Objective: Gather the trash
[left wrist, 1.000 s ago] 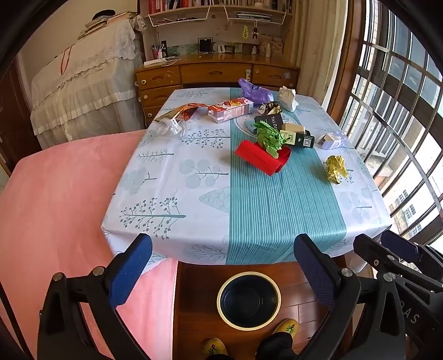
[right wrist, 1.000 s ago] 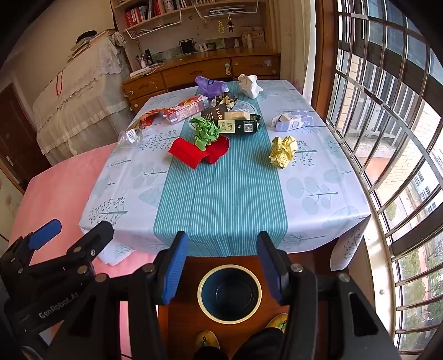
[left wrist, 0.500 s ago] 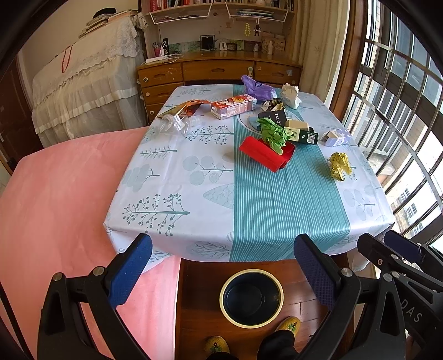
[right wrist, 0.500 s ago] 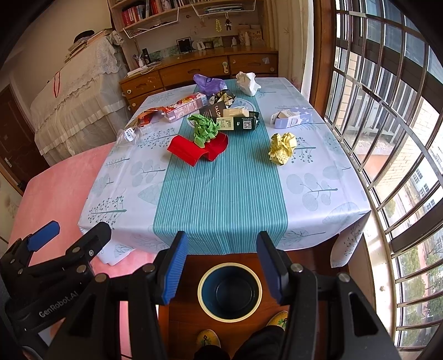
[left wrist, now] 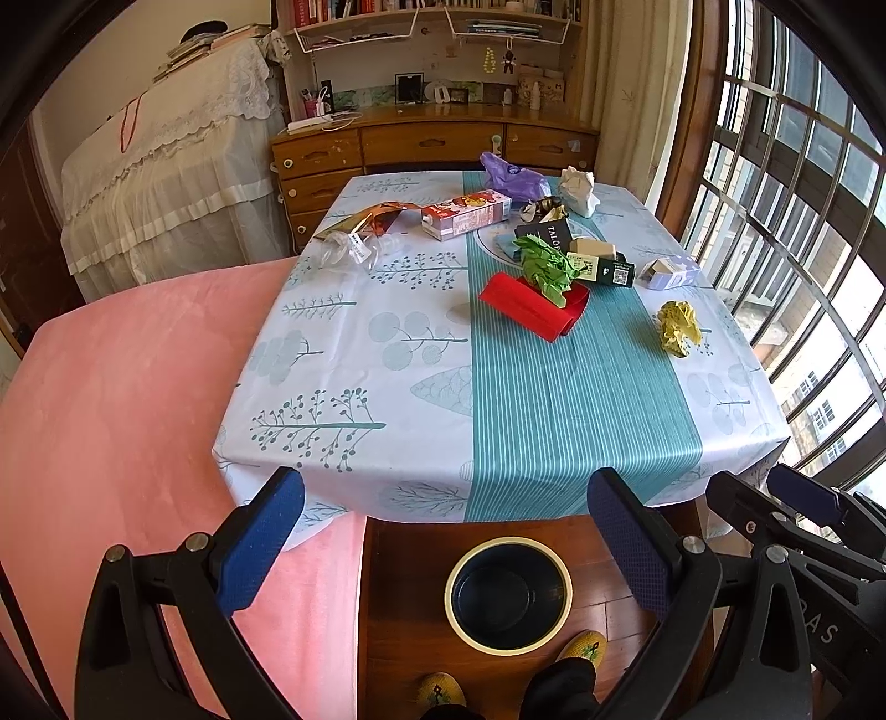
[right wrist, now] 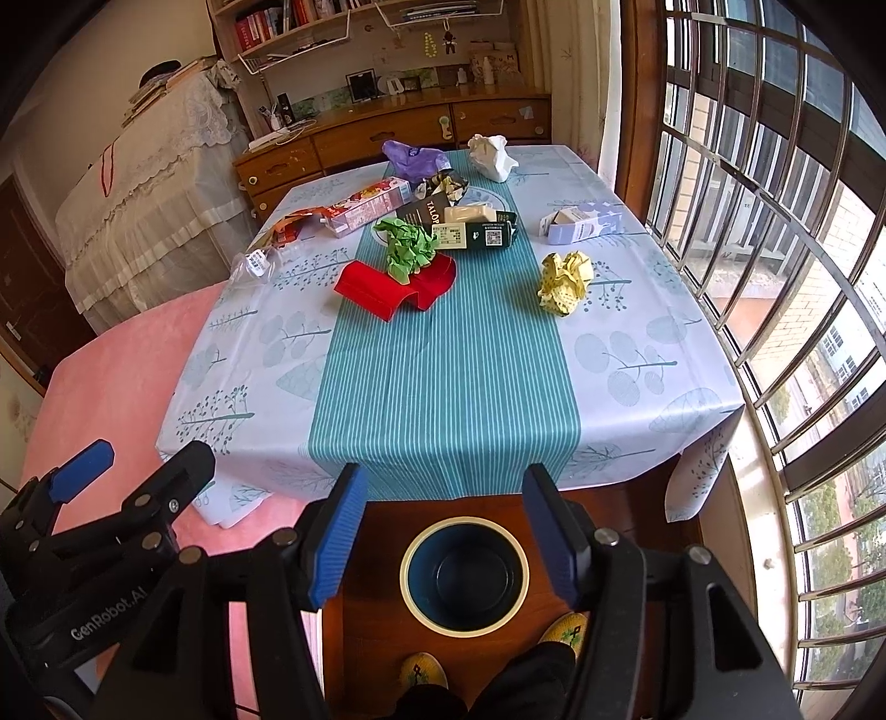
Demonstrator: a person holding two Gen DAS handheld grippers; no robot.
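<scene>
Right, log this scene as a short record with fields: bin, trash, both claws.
bin: dark bin with cream rim, on the wooden floor at the table's near edge, looks empty
trash on table: yellow paper ball, green paper wad, red sleeve, cartons, wrappers
left claw: open, empty
right claw: opening, nothing between its fingers

Home bedroom: pink bed (left wrist: 138, 387), wooden dresser (left wrist: 421, 149), bookshelves (left wrist: 421, 11), clothed table (left wrist: 387, 387), barred window (left wrist: 786, 221).

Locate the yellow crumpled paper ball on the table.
In both views the yellow paper ball sits right of the teal stripe, nearer than the lilac carton.
</scene>
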